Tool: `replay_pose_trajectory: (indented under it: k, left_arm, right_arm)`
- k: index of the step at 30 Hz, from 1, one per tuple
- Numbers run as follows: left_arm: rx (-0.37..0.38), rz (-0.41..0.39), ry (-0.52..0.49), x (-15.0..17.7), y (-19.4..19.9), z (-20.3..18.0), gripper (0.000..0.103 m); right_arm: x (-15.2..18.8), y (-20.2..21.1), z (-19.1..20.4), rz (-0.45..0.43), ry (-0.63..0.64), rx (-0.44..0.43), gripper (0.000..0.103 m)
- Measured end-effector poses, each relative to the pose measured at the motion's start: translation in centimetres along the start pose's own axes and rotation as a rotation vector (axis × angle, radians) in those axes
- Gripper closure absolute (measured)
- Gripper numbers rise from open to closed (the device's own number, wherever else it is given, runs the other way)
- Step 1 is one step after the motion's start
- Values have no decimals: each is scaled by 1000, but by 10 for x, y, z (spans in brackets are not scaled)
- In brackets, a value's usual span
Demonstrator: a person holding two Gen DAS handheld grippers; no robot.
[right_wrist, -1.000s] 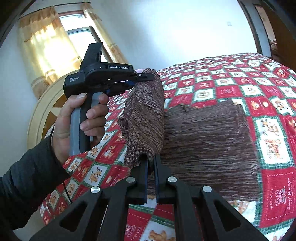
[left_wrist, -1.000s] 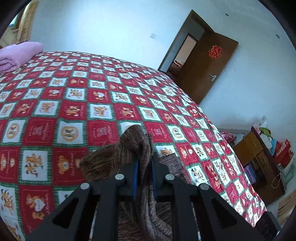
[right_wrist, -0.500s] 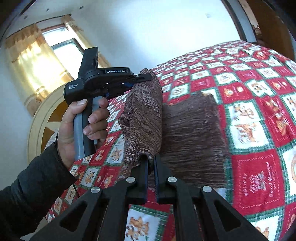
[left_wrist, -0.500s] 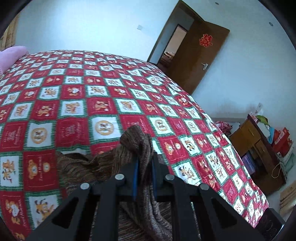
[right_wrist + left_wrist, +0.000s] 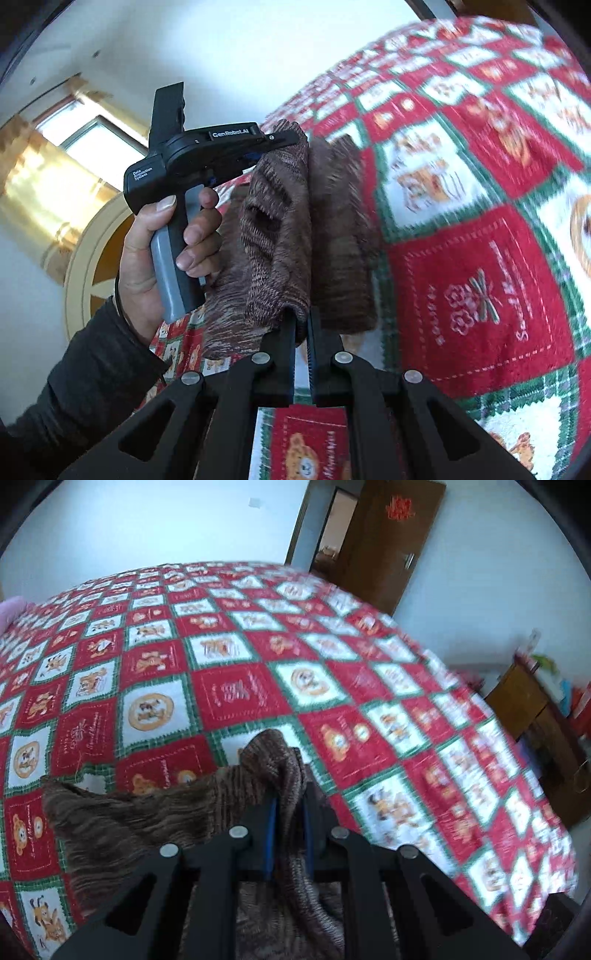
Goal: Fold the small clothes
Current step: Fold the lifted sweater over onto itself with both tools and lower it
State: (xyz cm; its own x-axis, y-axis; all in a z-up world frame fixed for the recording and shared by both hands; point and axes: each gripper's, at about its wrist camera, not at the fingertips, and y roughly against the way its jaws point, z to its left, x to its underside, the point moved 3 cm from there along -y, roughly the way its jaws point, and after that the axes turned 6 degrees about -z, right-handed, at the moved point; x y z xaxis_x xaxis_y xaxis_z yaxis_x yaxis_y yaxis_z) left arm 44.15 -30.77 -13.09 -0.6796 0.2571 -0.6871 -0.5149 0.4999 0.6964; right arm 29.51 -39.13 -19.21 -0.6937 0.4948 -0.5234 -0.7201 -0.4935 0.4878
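We have the brown knit garment (image 5: 280, 236) pinched in both the left gripper (image 5: 288, 812) and the right gripper (image 5: 302, 325), lifted over the near edge of the quilt (image 5: 480, 266); uneven pulling could skew the fold, or the bunched knit could slip free.

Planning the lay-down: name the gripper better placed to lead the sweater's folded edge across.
Left. The left gripper pinches the brown sweater's raised far corner above the bedspread; the right gripper is clamped on the near hem, low, suiting an anchor.
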Motion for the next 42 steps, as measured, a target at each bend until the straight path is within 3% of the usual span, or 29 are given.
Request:
replay_pose_trajectory:
  k: [3,6,7,11,15,17,18,19,21,24,29,32,34,35,36,37,40,42]
  left_arm:
    - [-20,-6,-28,2,2,-9,83]
    - [-19,-37,-43,7,20,-12,61]
    - [-25,-48,-45,11,28,-10,49]
    - [-64,-90,-54,30,55,8,28]
    - [-179,-32,-85,73,59,41,28]
    - [-200,-36,-130,95,63,46,28]
    - [-221,-56,-161,102,67,45,28]
    - [-248,-88,-202,110,74,43,26]
    - [-283,-103,-251,119,79,41,21]
    - [-238,-123,-212,120,84,48,18]
    - [-179,-129,-110,121,87,64,7]
    - [-179,-124,-96,125,88,67,4]
    - [-163,-111,-75,130,91,69,2]
    - [-161,-93,-68,133,91,70,1]
    - [-153,-65,-58,138,90,71,0]
    - [-144,-29,-51,143,88,71,0]
    - [-117,-6,1,151,92,77,0]
    - [-105,0,26,155,94,80,0]
  right_arm:
    - [0,1,-10,8,-40,-1,98]
    - [1,1,-19,14,-68,18,98]
    - [0,1,-21,13,-80,18,98]
    - [1,1,-20,8,-69,18,98]
    - [1,0,-18,4,-36,15,98]
    - [-2,10,-14,-37,5,63,95]
    - [-3,15,-12,-62,28,107,84]
    - [-7,23,-11,-98,52,157,65]
    - [-15,41,-4,-196,69,212,47]
    - [-28,43,31,-234,206,238,47]
    - [-43,-5,95,-144,370,95,47]
    - [-46,-40,88,-77,386,131,48]
    - [-38,-59,60,-11,343,232,48]
    - [-37,-64,46,8,318,258,54]
    - [-36,-60,37,-11,313,256,74]
    - [-36,-53,33,-22,318,247,80]
    - [-37,-44,36,3,310,249,81]
    - [-40,-38,49,-2,363,306,79]
